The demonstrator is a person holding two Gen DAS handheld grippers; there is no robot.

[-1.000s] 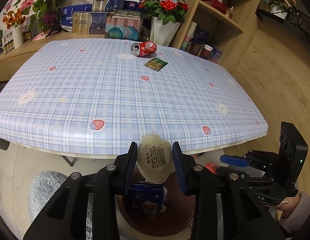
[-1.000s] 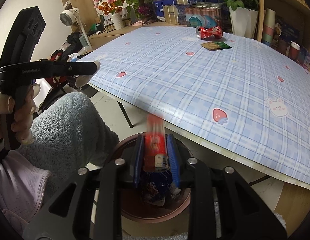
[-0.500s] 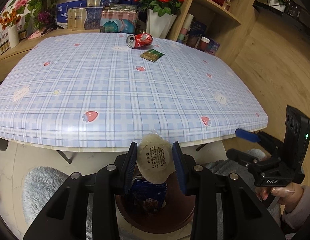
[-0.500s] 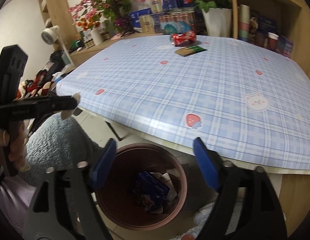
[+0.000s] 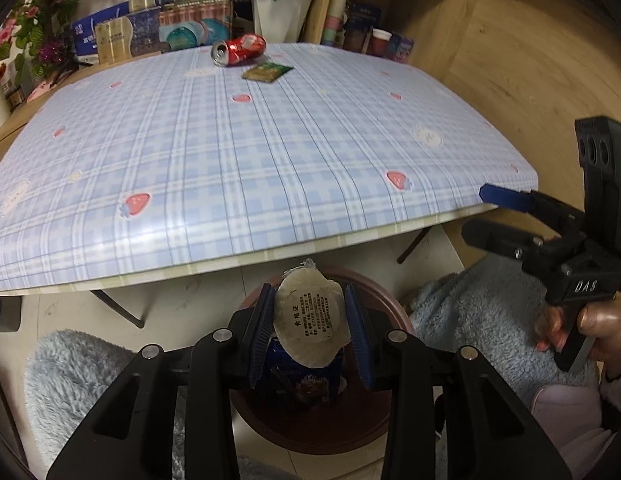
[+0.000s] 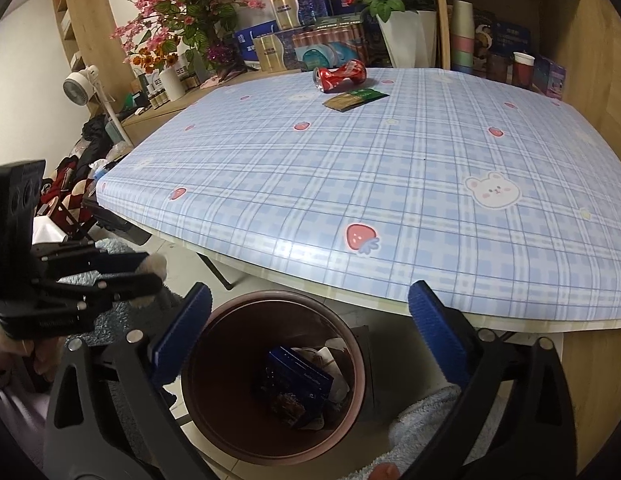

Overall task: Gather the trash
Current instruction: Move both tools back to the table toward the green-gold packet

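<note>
Left gripper (image 5: pixel 308 330) clamped by both blue pads on a round, beige, paper-wrapped disc (image 5: pixel 308 322), flat printed face toward the camera, twisted paper tip pointing up toward the table edge. Held directly above the round dark-brown plastic bin (image 5: pixel 384 300) on the floor, just off the near edge of the table with the blue plaid, strawberry-printed cloth (image 5: pixel 246 152). Inside the bin, a dark-blue printed packet (image 6: pixel 294 384) lying tilted among pale scraps. Far across the cloth, a dented red drink can (image 6: pixel 340 75) on its side, long axis running left to right, open top facing left. Just beside it, nearer the camera, a flat green-and-gold sachet (image 6: pixel 356 99), long axis also roughly left to right. Right gripper (image 6: pixel 308 340) spread wide over the bin, jaws just opened, nothing between the blue pads.
</note>
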